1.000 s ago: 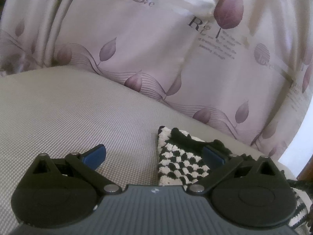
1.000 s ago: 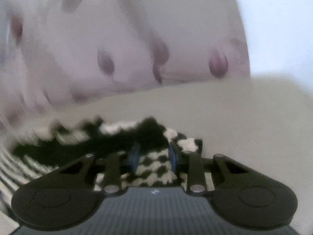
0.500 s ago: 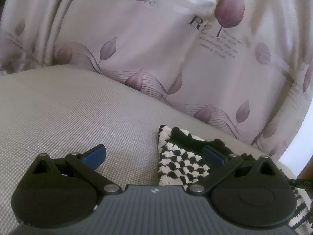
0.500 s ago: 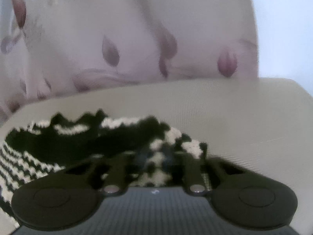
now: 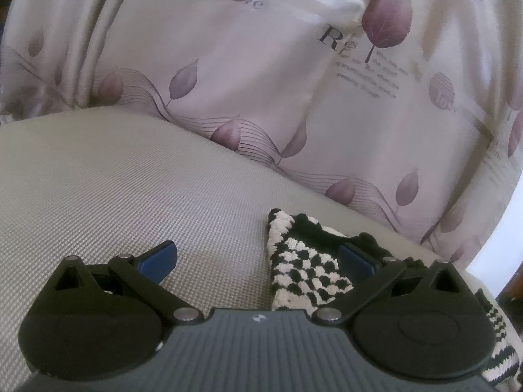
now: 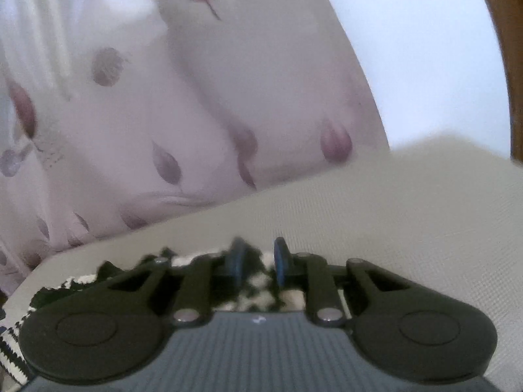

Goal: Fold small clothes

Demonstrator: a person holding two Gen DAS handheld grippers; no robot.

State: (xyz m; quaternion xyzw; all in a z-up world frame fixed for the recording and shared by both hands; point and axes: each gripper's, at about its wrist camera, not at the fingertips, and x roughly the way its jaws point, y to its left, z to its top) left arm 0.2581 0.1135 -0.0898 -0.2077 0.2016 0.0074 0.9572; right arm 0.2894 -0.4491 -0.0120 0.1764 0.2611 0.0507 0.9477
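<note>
On a beige woven cushion (image 5: 137, 183), backed by a pale curtain (image 5: 261, 81) printed with purple leaves, lies a small black-and-white checked knit garment (image 5: 307, 271). From the left wrist camera, it sits at the near right of the cushion, its pointed corner aimed toward the far curtain. The left tongs (image 5: 258, 261) stand wide open and hold nothing; their right blue pad hovers over the knit, the left pad over bare cushion, just as a second ago.

From the right wrist camera, which is blurred by motion, the right tongs (image 6: 259, 261) are nearly closed, with a narrow gap between the blue pads. Their jaws pinched tighter and have just been opening slightly. Checked fabric shows behind and below the gap, but whether the pads press on it cannot be told. Compared with half a second ago, far less of the garment shows ahead of these tongs, and the view has tipped toward the curtain. This suggests a fold may be finishing, though its neatness is not visible.
</note>
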